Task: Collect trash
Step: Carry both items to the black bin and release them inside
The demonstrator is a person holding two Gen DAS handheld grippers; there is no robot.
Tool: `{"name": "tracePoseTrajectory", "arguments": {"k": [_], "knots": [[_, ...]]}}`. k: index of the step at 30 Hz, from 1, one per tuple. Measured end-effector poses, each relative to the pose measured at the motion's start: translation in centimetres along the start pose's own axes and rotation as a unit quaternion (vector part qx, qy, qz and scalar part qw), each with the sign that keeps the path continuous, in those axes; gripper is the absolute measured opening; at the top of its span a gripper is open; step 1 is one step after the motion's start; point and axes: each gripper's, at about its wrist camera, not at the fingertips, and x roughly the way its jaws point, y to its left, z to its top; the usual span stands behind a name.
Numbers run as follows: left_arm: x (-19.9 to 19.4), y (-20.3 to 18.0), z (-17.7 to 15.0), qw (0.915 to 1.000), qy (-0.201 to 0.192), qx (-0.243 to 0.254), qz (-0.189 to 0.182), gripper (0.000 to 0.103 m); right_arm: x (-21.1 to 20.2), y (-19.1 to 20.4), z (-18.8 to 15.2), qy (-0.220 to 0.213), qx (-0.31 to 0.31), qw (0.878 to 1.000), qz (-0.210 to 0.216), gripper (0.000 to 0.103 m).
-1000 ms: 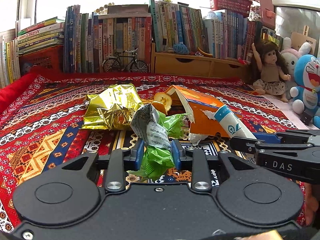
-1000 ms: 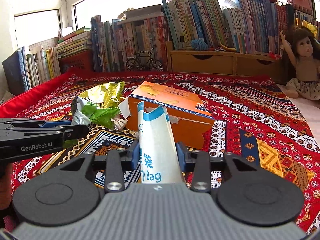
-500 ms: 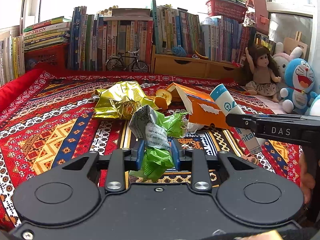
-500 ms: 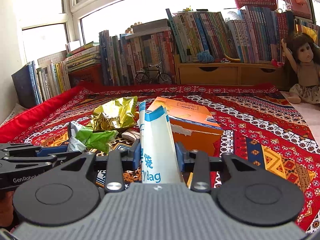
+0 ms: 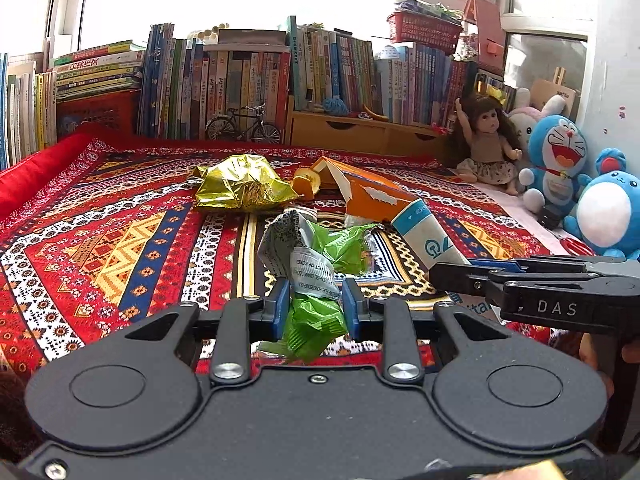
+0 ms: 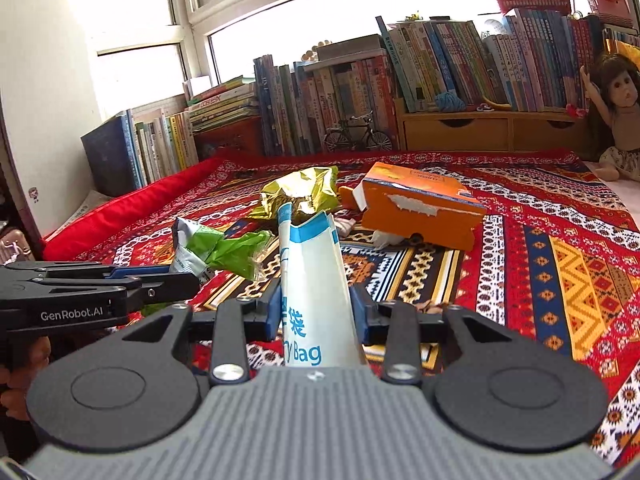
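Observation:
My left gripper (image 5: 314,300) is shut on a crumpled green and silver wrapper (image 5: 316,264), held above the patterned cloth. The same green wrapper (image 6: 216,250) shows in the right wrist view, sticking out of the left gripper (image 6: 176,276). A white and blue paper bag (image 6: 314,280) stands upright between the fingers of my right gripper (image 6: 316,308), which is shut on it. In the left wrist view that paper bag (image 5: 430,236) pokes out of the right gripper (image 5: 452,276). A gold foil wrapper (image 5: 244,186), an orange slice (image 5: 307,184) and a torn orange box (image 5: 372,196) lie further back.
A red patterned cloth (image 5: 100,240) covers the surface, with a red cushion edge (image 6: 120,216) on the left. Books (image 5: 248,84), a model bicycle (image 5: 242,124) and a wooden drawer unit (image 5: 360,132) line the back. A doll (image 5: 486,144) and plush toys (image 5: 558,164) sit at the right.
Both grippers have risen and drawn back from the trash pile, each keeping its hold. The foil wrapper and orange box now look farther away.

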Motion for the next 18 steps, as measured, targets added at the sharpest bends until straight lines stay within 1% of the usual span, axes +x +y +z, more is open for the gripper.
{"name": "tracePoseTrajectory", "arguments": {"k": [5, 8, 12, 18], "knots": [[-3.4, -1.3, -3.0, 0.9996, 0.002, 0.02, -0.018, 0.026, -2.9, 1.6, -2.8, 0.007, 0.002, 1.0, 0.011, 0.041], [-4.8, -2.0, -5.0, 0.9993, 0.009, 0.03, -0.022, 0.026, -4.0, 2.3, -4.7, 0.017, 0.012, 1.0, 0.007, 0.041], [-5.7, -2.6, -7.3, 0.9984, 0.035, 0.031, -0.031, 0.026, -5.0, 2.8, -7.1, 0.032, 0.022, 0.999, -0.008, 0.041], [-5.9, -3.0, -10.0, 0.9972, 0.068, 0.021, -0.023, 0.026, -5.3, 3.0, -10.5, 0.063, 0.051, 0.997, -0.014, 0.041]]}}
